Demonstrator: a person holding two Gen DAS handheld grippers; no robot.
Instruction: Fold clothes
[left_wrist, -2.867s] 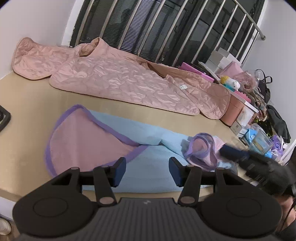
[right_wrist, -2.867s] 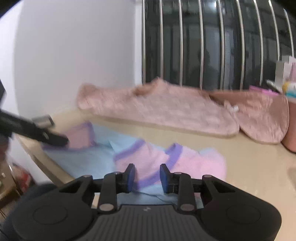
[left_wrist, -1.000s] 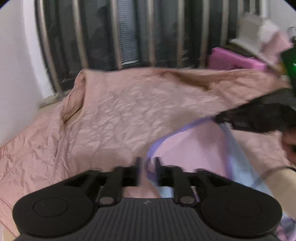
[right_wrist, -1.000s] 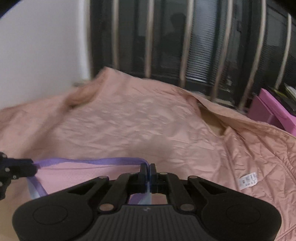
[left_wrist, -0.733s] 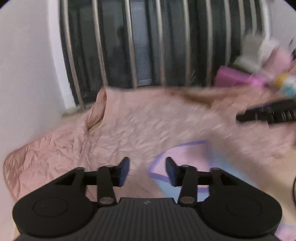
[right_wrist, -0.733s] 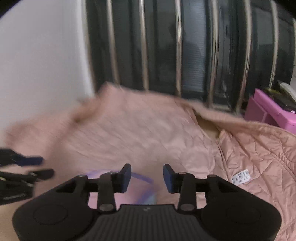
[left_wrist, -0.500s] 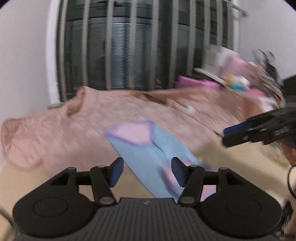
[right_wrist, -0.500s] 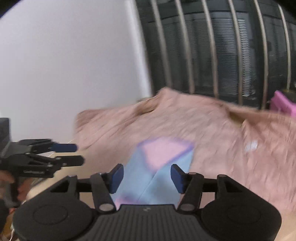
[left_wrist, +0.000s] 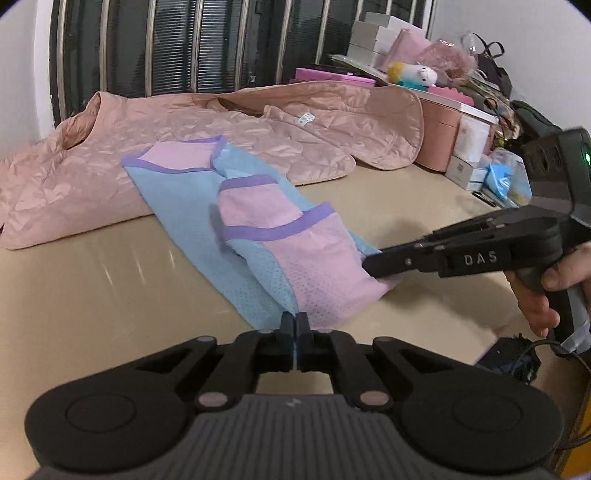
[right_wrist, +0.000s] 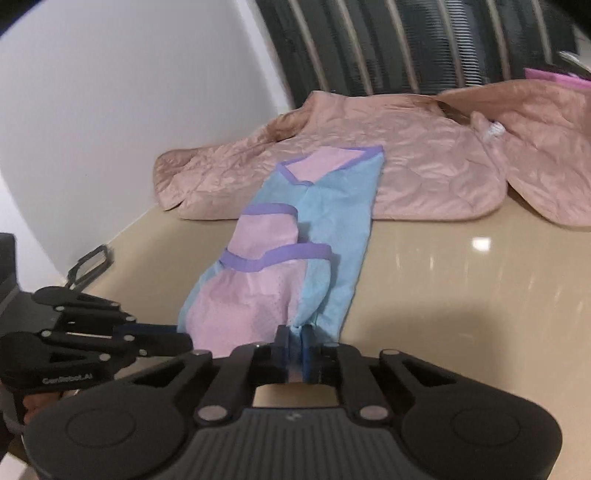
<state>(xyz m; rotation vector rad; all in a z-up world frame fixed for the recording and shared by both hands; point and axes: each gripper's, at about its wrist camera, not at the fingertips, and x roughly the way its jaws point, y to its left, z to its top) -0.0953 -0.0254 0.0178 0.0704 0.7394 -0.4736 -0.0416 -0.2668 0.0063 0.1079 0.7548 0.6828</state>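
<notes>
A glossy beige surface (left_wrist: 110, 280) carries a blue-and-pink mesh garment (left_wrist: 255, 236) at centre. A quilted pink jacket (left_wrist: 229, 125) lies at 12 o'clock, the garment's far end overlapping it; pink boxes (left_wrist: 439, 129) at 2 o'clock.

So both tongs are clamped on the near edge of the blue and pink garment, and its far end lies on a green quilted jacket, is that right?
Not quite: the quilted jacket is pink, not green, as the left wrist view shows. The left tongs and right tongs are both clamped on the garment's near edge.
</notes>
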